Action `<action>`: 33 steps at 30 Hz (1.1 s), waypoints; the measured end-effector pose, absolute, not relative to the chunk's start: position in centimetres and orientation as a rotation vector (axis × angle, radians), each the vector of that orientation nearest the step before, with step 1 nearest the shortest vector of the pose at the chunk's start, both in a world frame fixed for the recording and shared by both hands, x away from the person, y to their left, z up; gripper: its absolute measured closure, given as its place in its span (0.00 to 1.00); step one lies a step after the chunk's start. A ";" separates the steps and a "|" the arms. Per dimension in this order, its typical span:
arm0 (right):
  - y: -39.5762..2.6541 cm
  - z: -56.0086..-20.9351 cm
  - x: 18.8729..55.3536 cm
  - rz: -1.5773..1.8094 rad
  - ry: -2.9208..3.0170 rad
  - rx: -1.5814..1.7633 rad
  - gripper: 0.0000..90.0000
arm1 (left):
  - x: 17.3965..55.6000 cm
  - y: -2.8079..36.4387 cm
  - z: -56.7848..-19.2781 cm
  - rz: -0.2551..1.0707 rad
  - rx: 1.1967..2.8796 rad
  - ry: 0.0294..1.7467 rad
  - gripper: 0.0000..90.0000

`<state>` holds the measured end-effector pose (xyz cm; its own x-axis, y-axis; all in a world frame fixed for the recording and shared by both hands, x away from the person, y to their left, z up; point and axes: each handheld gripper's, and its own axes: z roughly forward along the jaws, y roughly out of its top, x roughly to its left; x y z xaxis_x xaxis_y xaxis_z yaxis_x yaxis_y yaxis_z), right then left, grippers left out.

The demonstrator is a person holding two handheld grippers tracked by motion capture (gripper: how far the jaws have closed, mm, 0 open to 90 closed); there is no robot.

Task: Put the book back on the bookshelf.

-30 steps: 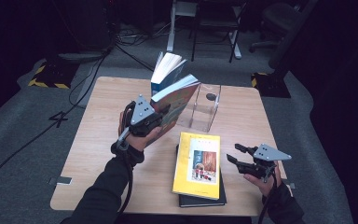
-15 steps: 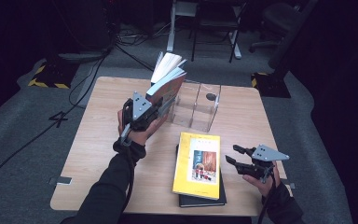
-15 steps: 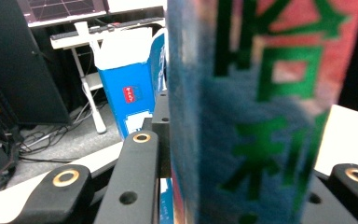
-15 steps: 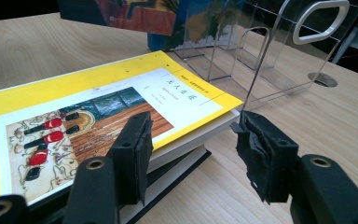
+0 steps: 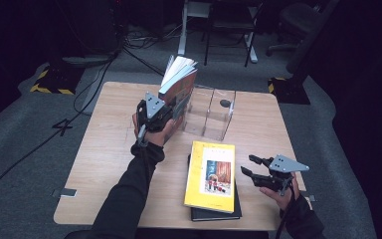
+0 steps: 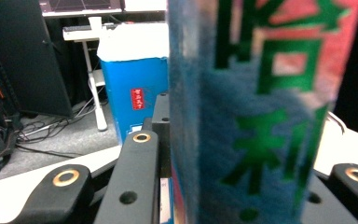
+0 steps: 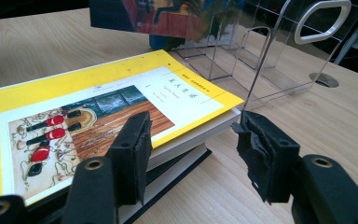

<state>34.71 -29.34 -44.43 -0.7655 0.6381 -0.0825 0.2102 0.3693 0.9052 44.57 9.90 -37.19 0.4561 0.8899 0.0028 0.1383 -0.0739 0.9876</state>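
- The left gripper (image 5: 171, 110), upper middle of the high view, is clamped on a book (image 5: 179, 84) held upright at the left end of the clear rack (image 5: 214, 112); in the left gripper view the book's red-and-green cover (image 6: 265, 107) sits between the jaws.
- The book looks like a paperback: light, bendy, with pages fanning loose at the top, so it may sag or splay.
- A grip low and near the spine, across the full thickness, should keep it shut and straight.
- The rack looks thin and light and could slide on the desk (image 5: 104, 144) if nudged.
- The right gripper (image 5: 248, 167), lower right, is half open and empty, beside the yellow book (image 5: 211, 174).
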 end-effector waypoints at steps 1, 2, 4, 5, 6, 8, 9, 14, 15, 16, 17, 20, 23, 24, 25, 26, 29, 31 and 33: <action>-29.3 -44.4 34.7 1.369 2.214 0.734 0.50 | 44.7 9.8 -37.2 0.796 1.526 0.925 0.82; -29.3 -44.5 34.7 1.372 2.214 0.734 0.50 | 44.8 9.7 -37.3 0.796 1.523 0.915 0.82; -29.3 -44.5 34.7 1.385 2.215 0.741 0.50 | 44.8 9.6 -37.4 0.799 1.519 0.912 0.82; -29.3 -44.5 34.7 1.382 2.215 0.738 0.50 | 44.8 9.6 -37.6 0.800 1.515 0.910 0.82; -29.3 -44.5 34.7 1.379 2.216 0.736 0.50 | 44.8 9.5 -37.9 0.803 1.505 0.914 0.82; -29.3 -44.6 34.7 1.382 2.216 0.736 0.50 | 44.8 9.5 -38.4 0.804 1.497 0.919 0.82; -29.3 -44.6 34.7 1.382 2.215 0.737 0.50 | 44.8 9.5 -38.9 0.795 1.484 0.924 0.82; -29.3 -44.5 34.7 1.388 2.208 0.732 0.50 | 45.1 9.1 -41.2 0.772 1.458 0.937 0.82; -29.3 -44.5 34.7 1.388 2.208 0.732 0.50 | 45.1 9.1 -41.2 0.772 1.458 0.937 0.82; -29.3 -44.5 34.7 1.389 2.210 0.731 0.50 | 45.1 9.3 -41.6 0.766 1.443 0.930 0.82; -29.3 -44.5 34.7 1.385 2.211 0.727 0.50 | 45.1 9.4 -41.6 0.763 1.439 0.931 0.82; -29.3 -44.6 34.7 1.384 2.215 0.732 0.50 | 45.0 9.5 -41.7 0.760 1.444 0.925 0.82; -29.4 -44.7 34.8 1.382 2.217 0.735 0.50 | 44.8 9.9 -42.0 0.736 1.436 0.925 0.81; -29.3 -44.7 34.8 1.382 2.218 0.734 0.50 | 44.6 10.1 -42.2 0.737 1.436 0.925 0.81; -29.3 -44.6 34.8 1.383 2.220 0.731 0.50 | 44.4 10.3 -42.4 0.728 1.432 0.923 0.81; -29.3 -44.6 34.7 1.383 2.220 0.731 0.50 | 44.3 10.5 -42.5 0.726 1.435 0.921 0.81; -29.2 -44.7 34.8 1.382 2.227 0.733 0.50 | 43.9 11.0 -42.7 0.739 1.447 0.914 0.81; -29.1 -44.7 34.8 1.380 2.234 0.725 0.50 | 43.8 11.2 -42.7 0.735 1.460 0.904 0.81; -29.1 -44.7 34.7 1.378 2.239 0.724 0.49 | 43.8 11.2 -42.7 0.736 1.479 0.906 0.80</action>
<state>34.73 -29.12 -44.69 -0.7800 0.6214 -0.0738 0.2141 0.3759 0.9016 43.79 11.19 -42.73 0.4977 0.8655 -0.0561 0.1220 -0.0059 0.9925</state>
